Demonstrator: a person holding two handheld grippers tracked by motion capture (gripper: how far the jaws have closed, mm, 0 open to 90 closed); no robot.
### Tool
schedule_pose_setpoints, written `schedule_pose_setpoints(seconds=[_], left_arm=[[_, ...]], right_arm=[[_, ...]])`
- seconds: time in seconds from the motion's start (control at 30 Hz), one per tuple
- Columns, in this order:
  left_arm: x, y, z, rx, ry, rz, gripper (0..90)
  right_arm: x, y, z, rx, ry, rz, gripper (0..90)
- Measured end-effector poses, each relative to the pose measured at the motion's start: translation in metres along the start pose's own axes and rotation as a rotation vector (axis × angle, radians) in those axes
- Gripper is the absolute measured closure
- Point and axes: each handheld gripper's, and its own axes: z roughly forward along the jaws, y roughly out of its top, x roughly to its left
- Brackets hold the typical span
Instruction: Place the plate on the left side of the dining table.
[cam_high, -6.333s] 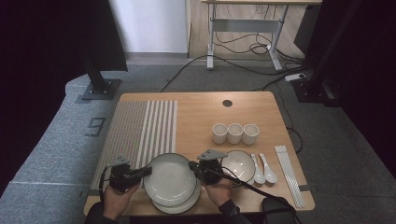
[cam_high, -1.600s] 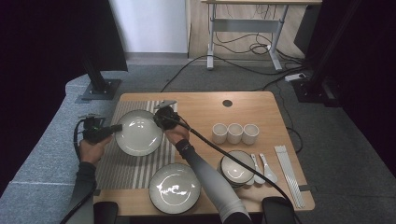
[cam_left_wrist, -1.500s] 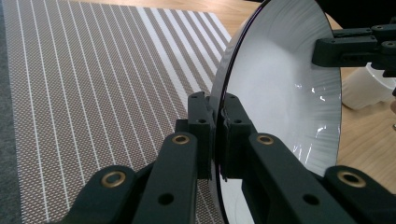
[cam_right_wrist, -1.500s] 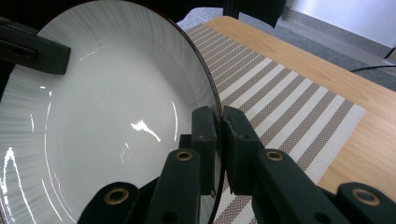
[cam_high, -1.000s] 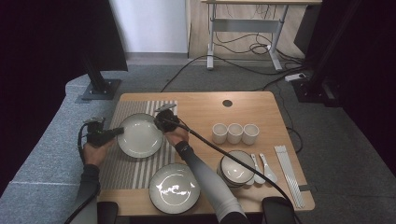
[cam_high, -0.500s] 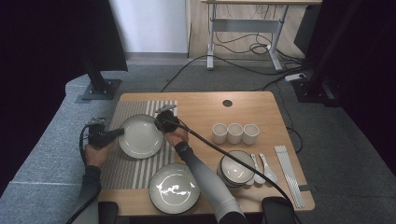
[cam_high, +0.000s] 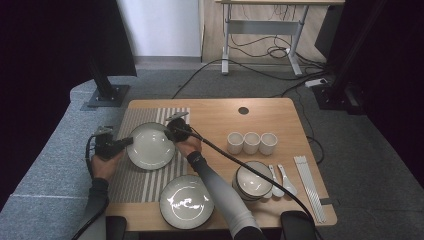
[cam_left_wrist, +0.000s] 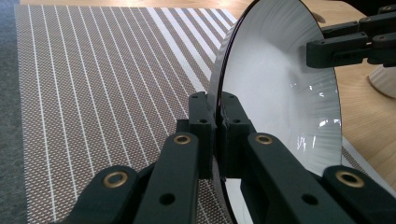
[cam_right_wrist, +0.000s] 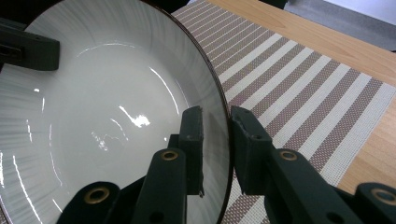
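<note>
The step in hand is the setting-down of a plate (cam_high: 151, 145) on the striped placemat (cam_high: 131, 175) at the left of the worktop (cam_high: 280, 112). The plate is sitting on the far half of the mat, with a second plate (cam_high: 186, 201) lying nearer the person, at the front edge.

The left claw (cam_high: 128, 142) is clamping the plate's left rim; in the left gripper view its pads (cam_left_wrist: 201, 122) are pressing on the rim (cam_left_wrist: 217, 100) from both sides. The right claw (cam_high: 169, 135) is straddling the right rim. Its jaws have just been opening: in the right gripper view the rim (cam_right_wrist: 223, 140) is passing between the pads (cam_right_wrist: 192, 135) with a slight gap on the outer side, so this grip is being released.

Judged from this, placement is almost complete. The next move calls for the right claw to be widening further and withdrawing level, clear of the rim. The left claw should be releasing likewise, without dragging the plate or rucking the mat. Cups (cam_high: 251, 142), a bowl stack (cam_high: 254, 178) and spoons (cam_high: 281, 179) are standing well apart to the right.
</note>
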Motion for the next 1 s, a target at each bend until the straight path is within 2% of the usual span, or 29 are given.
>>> schedule_pose_setpoints(seconds=[0.4,1.0], left_arm=[[0.002,-0.001,0.002,0.003,0.003,-0.008,86.3],[0.011,-0.004,0.006,0.033,0.005,-0.072,86.0]], right_arm=[[-0.003,0.001,-0.002,0.005,-0.013,0.002,73.7],[-0.002,0.001,-0.003,0.010,-0.024,0.001,72.4]])
